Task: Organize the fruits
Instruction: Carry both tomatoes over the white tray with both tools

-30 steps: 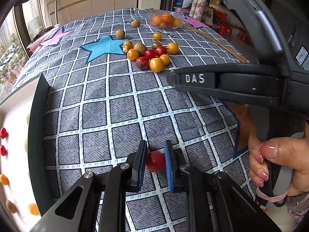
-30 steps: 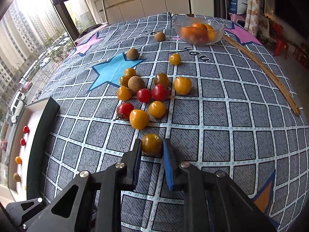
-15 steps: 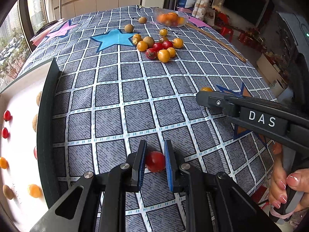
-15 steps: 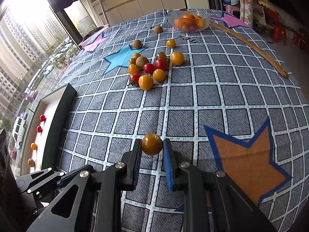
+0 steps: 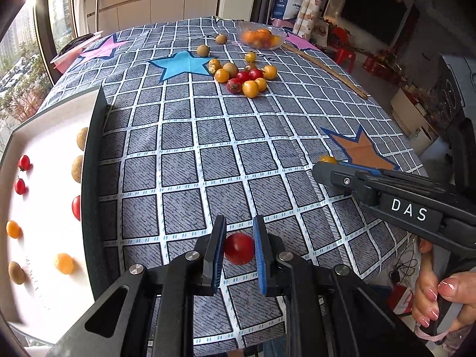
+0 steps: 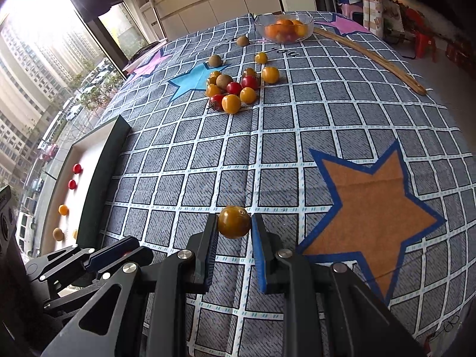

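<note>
Between the blue pads of the left gripper point(image 5: 238, 253) sat a red cherry tomato point(image 5: 239, 248), clamped from both sides, while the right gripper point(image 6: 233, 232) pinched a brownish-orange tomato point(image 6: 234, 221) the same way, both carried above the checked tablecloth point(image 5: 208, 154). To the left of both tongs lay the white tray point(image 5: 44, 148) with its dark rim, where the sorted fruit waited; far ahead of the tips sat the loose pile point(image 6: 235, 87) and the glass bowl point(image 6: 284, 28). The risk, as I judged it, was a slip: each tomato was round, smooth and held only near the pad tips (a thin purchase), so a jolt or a harder squeeze could pop it free to roll off the cloth, and the 2 tools ran close enough to knock together. Counted in the left view, the tray held 3 red tomatoes, 2 orange ones and 3 brownish fruits; the pile showed about 11 pieces, with 3 strays beyond it.
</note>
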Motion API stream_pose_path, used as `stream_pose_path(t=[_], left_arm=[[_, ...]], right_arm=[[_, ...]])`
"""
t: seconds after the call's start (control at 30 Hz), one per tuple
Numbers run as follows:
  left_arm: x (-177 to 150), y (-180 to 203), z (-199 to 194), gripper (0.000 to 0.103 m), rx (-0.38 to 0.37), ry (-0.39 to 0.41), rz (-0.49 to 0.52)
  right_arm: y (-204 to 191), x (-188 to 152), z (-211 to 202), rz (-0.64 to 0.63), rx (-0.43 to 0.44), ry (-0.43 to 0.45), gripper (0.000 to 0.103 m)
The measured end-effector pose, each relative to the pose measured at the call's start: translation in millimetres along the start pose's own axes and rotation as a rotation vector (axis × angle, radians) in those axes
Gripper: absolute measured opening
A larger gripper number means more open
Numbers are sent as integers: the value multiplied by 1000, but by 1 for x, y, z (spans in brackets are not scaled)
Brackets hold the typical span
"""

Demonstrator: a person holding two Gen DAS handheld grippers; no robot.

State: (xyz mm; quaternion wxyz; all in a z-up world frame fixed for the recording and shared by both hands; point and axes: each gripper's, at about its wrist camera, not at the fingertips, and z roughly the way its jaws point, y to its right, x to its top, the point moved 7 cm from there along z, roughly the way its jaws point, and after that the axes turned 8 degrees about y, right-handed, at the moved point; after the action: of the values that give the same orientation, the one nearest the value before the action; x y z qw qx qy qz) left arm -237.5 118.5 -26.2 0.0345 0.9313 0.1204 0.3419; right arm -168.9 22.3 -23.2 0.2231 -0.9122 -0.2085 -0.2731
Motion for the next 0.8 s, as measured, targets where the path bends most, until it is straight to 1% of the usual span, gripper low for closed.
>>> stream_pose_path(t=[0.2, 0.37, 0.53, 0.8], left_arm=[[4, -6, -16, 20, -3, 31, -8], [7, -20, -32, 20, 3, 66, -24], [10, -47, -49, 20, 28, 100, -57], [10, -109, -67, 20, 110, 134, -111]], right_arm=[[-12, 2, -8, -19, -2, 7, 24], [-29, 4, -12, -42, 8, 9, 24], [-51, 8, -11, -81, 17, 7, 24], [-99, 15, -4, -139, 63, -5, 24]])
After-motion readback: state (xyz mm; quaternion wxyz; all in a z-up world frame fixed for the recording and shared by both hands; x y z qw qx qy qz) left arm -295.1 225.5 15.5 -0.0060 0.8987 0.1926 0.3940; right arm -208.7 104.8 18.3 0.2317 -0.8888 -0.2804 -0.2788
